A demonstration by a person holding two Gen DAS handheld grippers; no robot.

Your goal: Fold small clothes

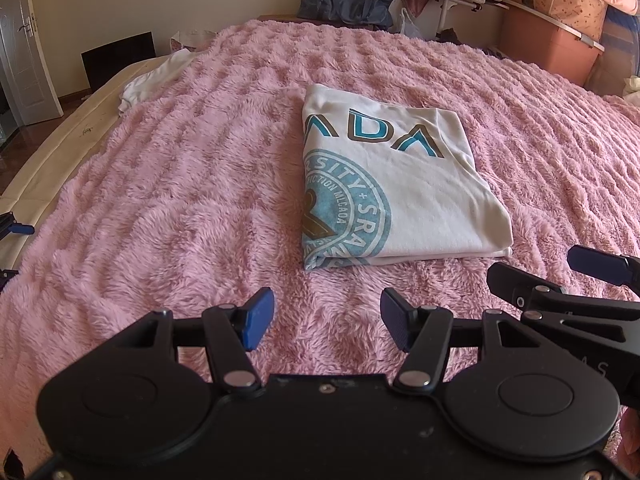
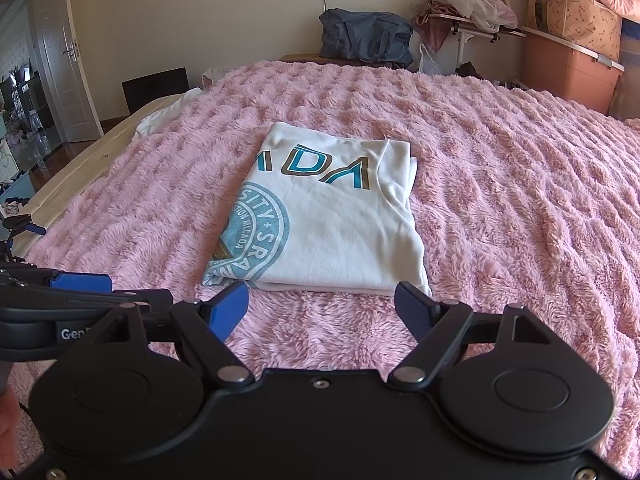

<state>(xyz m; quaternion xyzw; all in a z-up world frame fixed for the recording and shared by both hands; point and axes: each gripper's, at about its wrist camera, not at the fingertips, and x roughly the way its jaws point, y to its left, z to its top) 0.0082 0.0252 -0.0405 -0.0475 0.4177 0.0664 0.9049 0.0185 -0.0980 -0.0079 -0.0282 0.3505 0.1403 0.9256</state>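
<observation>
A white T-shirt (image 1: pixel 404 184) with blue and brown print lies folded into a rectangle on the pink fluffy blanket (image 1: pixel 180 184); it also shows in the right wrist view (image 2: pixel 336 220). My left gripper (image 1: pixel 328 320) is open and empty, a little in front of the shirt's near edge and to its left. My right gripper (image 2: pixel 322 306) is open and empty, just short of the shirt's near edge. The right gripper shows at the right edge of the left wrist view (image 1: pixel 600 272). The left gripper shows at the left edge of the right wrist view (image 2: pixel 80 282).
Another white garment (image 1: pixel 156 76) lies crumpled at the blanket's far left edge; it also shows in the right wrist view (image 2: pixel 160 118). A dark blue bag (image 2: pixel 364 36), a rack with clothes (image 2: pixel 468 8) and a pink storage box (image 2: pixel 568 68) stand beyond the bed. A door (image 2: pixel 76 56) is at the left.
</observation>
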